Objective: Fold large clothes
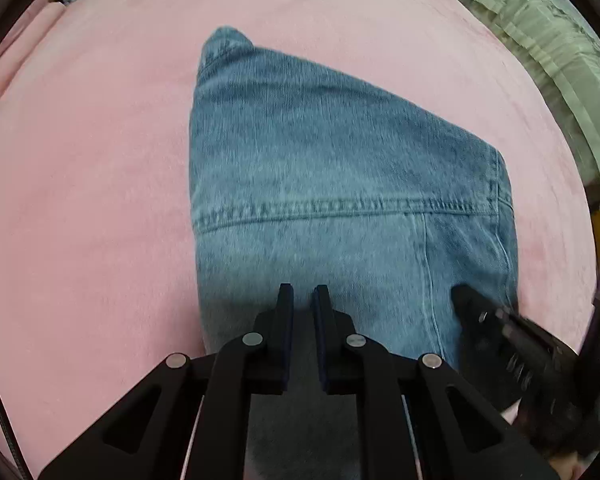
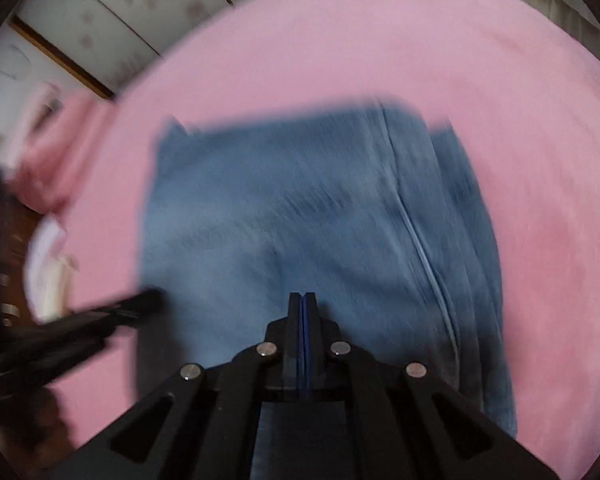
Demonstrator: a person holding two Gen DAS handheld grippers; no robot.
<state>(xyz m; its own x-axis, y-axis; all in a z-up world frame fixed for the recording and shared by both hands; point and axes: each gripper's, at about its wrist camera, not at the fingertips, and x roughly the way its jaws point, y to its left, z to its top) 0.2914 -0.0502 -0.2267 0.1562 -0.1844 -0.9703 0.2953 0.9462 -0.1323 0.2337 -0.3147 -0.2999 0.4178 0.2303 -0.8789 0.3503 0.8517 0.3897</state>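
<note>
Bed: a pink blanket (image 1: pixel 80 200) covers it, and the whole scene plays out on top.
Jeans: the folded blue jeans (image 1: pixel 340 184) lie flat on the blanket, straight ahead of and beneath both tongs; the near end runs under them, out of frame.
Long axis: running away from the tongs toward the far, narrower end, judging by the left wrist view.
Nearer hand: no clear difference; the left tongs (image 1: pixel 303 300) sit over the near middle, the right tongs (image 2: pixel 302 304) over the near part by the long side seam (image 2: pixel 420 240).
Left tongs: parted slightly, nothing between them.
Right tongs: pressed together, apparently on nothing.
Hard to make out: the right wrist view is smeared by motion; contact with the denim cannot be told; layers beneath are hidden.
</note>
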